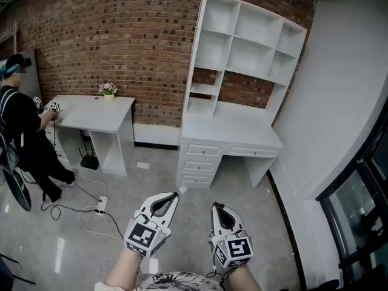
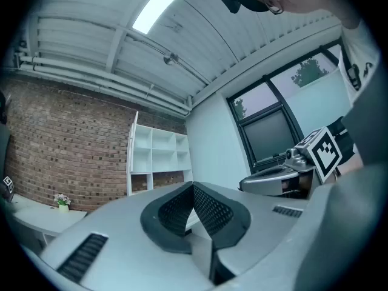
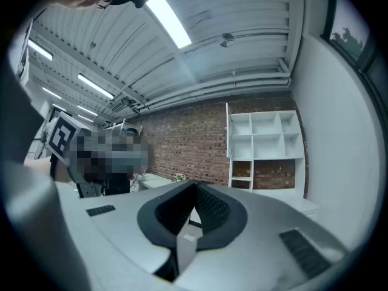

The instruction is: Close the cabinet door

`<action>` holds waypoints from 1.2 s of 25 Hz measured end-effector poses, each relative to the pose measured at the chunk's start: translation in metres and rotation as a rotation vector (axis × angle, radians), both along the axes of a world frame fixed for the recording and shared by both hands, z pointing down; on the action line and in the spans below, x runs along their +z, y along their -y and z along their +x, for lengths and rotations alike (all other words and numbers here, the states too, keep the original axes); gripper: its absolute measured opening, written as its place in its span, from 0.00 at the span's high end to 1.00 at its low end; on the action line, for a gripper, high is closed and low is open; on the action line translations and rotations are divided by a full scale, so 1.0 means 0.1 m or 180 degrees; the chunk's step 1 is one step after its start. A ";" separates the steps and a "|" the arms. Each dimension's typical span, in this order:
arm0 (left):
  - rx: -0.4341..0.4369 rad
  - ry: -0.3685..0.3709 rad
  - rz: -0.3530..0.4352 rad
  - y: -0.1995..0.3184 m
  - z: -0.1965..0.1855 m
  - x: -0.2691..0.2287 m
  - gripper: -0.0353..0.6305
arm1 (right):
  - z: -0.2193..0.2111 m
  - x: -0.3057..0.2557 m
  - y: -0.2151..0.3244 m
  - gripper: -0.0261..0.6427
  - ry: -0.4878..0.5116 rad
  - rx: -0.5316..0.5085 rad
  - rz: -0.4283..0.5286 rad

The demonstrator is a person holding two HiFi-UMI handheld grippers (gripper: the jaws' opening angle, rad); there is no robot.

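Both claws are pinched together and empty. The left gripper [image 1: 173, 197] and right gripper [image 1: 218, 210] hover low in the head view, well apart from the white desk-and-shelf unit [image 1: 233, 129] at centre. No door shows plainly; the tall white panel [image 1: 195, 59] on the unit's left edge may be it, seen edge-on. Best to walk closer first, then lay a closed claw flat against the panel's free edge and swing it slowly home.
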State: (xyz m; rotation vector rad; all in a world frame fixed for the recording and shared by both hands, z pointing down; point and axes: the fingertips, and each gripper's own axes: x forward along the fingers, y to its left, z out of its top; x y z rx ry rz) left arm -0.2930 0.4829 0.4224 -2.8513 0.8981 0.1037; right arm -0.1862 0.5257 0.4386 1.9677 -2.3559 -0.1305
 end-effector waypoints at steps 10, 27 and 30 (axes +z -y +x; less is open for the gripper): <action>-0.0072 -0.0052 0.0013 0.16 -0.04 -0.06 0.93 | -0.04 0.04 0.18 0.96 -0.0014 -0.0064 -0.0058; -0.0214 -0.0065 -0.0210 1.02 -0.04 0.32 0.93 | 0.20 0.32 1.04 0.96 0.0036 0.0000 -0.0159; -0.0253 -0.0033 -0.0273 1.33 0.08 0.42 0.93 | 0.31 0.43 1.37 0.96 0.0077 -0.0060 -0.0205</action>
